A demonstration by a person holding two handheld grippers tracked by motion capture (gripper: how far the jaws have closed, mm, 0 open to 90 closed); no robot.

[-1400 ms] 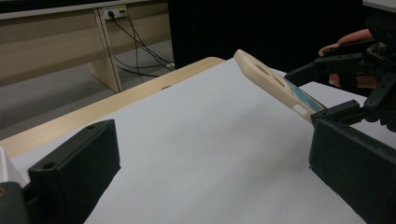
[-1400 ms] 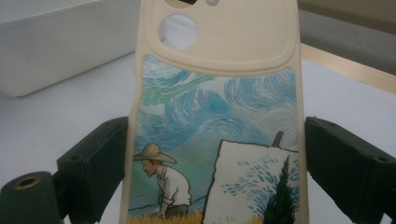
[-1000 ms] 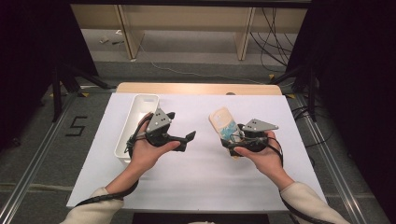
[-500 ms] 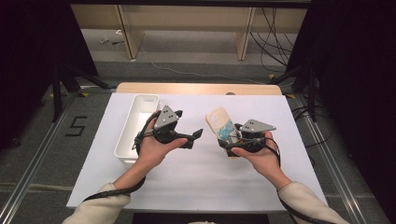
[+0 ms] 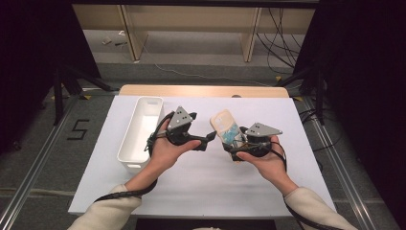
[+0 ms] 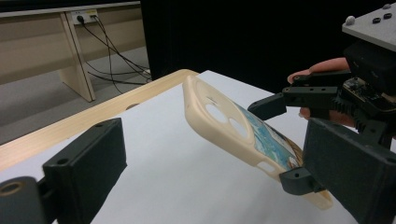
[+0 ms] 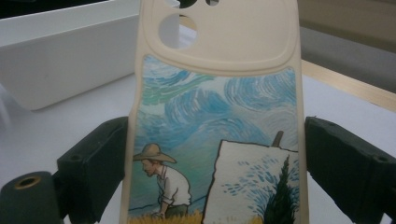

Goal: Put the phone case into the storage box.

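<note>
A cream phone case [image 5: 224, 123] with a painted scene of blue swirls and a man in a straw hat is held above the white table. My right gripper [image 5: 233, 144] is shut on its lower end; in the right gripper view both jaws press the long edges of the case [image 7: 219, 93] around my right gripper [image 7: 215, 168]. My left gripper [image 5: 207, 140] points at the case from the left. Its jaws have just been closing a little and still stand wide open. In the left gripper view the case [image 6: 224, 126] slants across the gap of my left gripper [image 6: 212, 163], with neither pad pressing on it.
A long white tray [image 5: 129, 143] stands on the table to the left of my left hand, and its wall [image 7: 60, 51] shows behind the case. The white sheet [image 5: 215, 182] covers a wooden tabletop. Shelving and loose cables lie on the floor beyond.
My left hand and its gripper have moved to the right, closer to the phone case. The right hand and the case have kept still.
</note>
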